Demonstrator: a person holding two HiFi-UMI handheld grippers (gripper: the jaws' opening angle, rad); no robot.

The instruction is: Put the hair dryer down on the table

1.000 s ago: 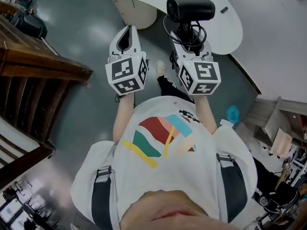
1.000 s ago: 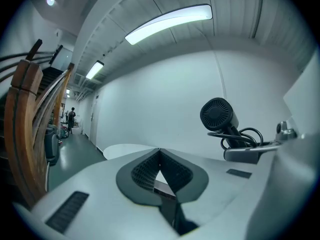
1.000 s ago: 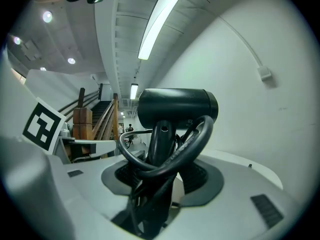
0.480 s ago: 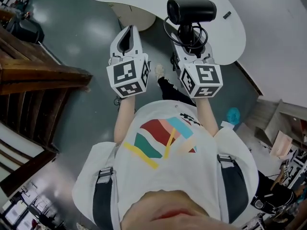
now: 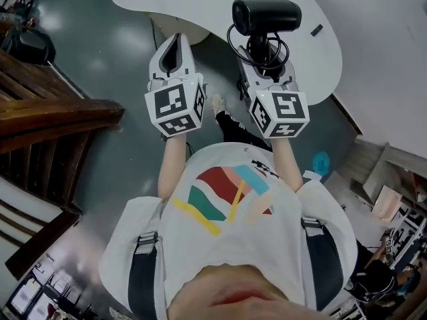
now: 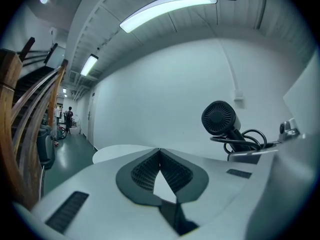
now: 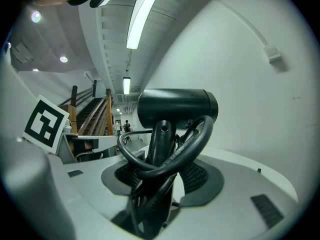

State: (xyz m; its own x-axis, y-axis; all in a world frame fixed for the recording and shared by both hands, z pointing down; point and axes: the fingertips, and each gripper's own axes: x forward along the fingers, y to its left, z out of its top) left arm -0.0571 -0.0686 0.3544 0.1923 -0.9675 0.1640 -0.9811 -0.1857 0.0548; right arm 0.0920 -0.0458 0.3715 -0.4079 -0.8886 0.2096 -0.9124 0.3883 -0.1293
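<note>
Over the near edge of the white tabletop [image 5: 200, 5], head view: the right gripper [image 5: 262, 53] carries the black hair dryer [image 5: 265, 15] upright by its handle, held in the air and not set down. The left gripper [image 5: 176, 42] is alongside, apart from it.

Left gripper view: fingers [image 6: 142, 171] clenched tip to tip, nothing between them. The hair dryer shows off to the right.

Right gripper view: fingers grasping the hair dryer's handle, with the cord [image 7: 170, 156] looped around it.
</note>
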